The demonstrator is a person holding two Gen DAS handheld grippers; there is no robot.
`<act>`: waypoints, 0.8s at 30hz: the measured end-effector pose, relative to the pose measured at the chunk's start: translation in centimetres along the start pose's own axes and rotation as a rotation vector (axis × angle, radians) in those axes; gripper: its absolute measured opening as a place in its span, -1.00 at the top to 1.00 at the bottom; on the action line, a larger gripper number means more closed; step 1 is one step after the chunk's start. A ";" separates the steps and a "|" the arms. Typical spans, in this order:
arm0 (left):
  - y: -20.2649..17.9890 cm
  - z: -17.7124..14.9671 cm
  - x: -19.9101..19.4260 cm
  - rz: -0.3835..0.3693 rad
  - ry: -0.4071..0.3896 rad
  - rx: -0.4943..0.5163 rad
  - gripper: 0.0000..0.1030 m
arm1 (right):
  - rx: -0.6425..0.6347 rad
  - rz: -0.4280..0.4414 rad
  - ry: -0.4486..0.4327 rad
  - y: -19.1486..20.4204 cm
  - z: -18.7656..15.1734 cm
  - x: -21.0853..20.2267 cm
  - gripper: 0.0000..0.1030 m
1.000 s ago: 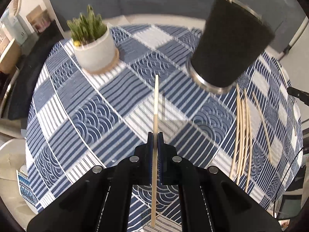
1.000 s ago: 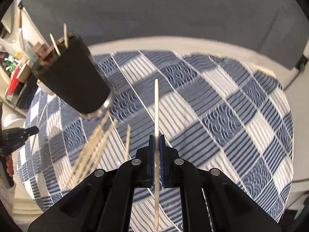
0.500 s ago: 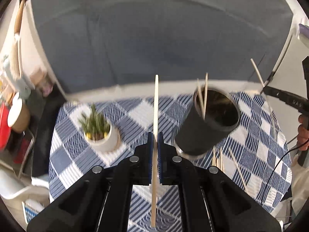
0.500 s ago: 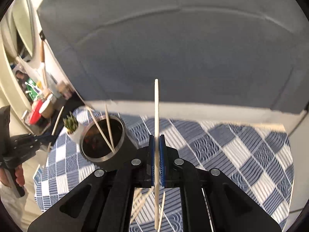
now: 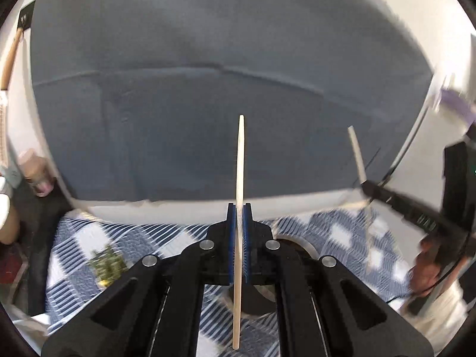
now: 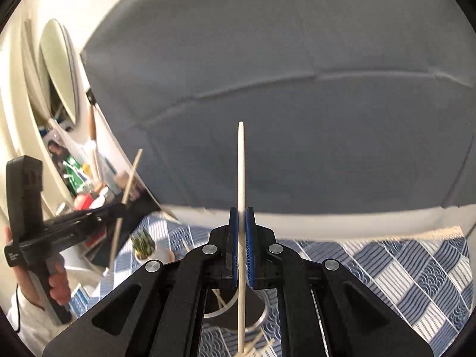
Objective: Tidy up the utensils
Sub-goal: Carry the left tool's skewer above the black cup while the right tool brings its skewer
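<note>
Plainly in the carry step, with both sticks gripped and none dropped in yet. Left tool (image 5: 238,217) clenched on the left chopstick (image 5: 239,163), pinched about midway between the blue pads, thin end pointing far toward the grey wall, butt end hanging near. Right tool (image 6: 241,220) clamped the same way on the right chopstick (image 6: 241,172), with an equal share of stick on either side of the grip. Both held well above the counter (image 6: 416,282), angled somewhat down.

Seen past the right tool: the dark holder (image 6: 253,306) directly below and near, metal rim showing, a couple of sticks leaning inside. Loose chopsticks (image 6: 261,340) lying on the checked cloth at the holder's near side, not yet collected. Small potted plant (image 6: 144,244) off to the far left, well apart from the holder. Much blur in the left view, so little to be said there about the holder beyond a dark shape under the tool.

Next, probably: tip each stick toward upright, bring one end over the holder's mouth, lower until the end is inside the rim, then loosen the grip. Best done one hand at a time, keeping the two sticks from crossing above the opening and clear of those leaning inside. After that, back for the loose ones.
</note>
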State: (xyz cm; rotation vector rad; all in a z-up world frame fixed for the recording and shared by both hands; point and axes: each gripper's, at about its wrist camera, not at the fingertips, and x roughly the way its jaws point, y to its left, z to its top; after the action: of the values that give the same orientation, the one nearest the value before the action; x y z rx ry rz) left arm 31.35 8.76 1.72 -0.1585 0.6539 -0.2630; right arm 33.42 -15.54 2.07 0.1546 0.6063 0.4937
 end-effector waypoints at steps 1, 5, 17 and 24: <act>-0.3 0.2 0.0 -0.011 -0.023 0.007 0.91 | -0.003 0.000 -0.014 0.3 0.2 0.0 0.91; -1.0 0.8 -0.2 -0.092 -0.122 -0.008 0.91 | -0.006 0.028 -0.062 1.1 0.7 0.2 0.91; -2.1 0.7 2.9 -0.202 -0.225 -0.022 0.91 | 0.025 0.083 -0.101 1.6 0.1 3.9 0.91; -1.3 -1.2 4.5 -0.230 -0.246 -0.027 0.91 | 0.044 0.109 -0.121 1.1 -1.5 5.4 0.91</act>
State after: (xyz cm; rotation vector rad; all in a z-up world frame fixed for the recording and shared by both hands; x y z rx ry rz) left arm 33.81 6.14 -1.56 -0.2880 0.3948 -0.4488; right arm 35.95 -11.95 -1.57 0.2582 0.4925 0.5723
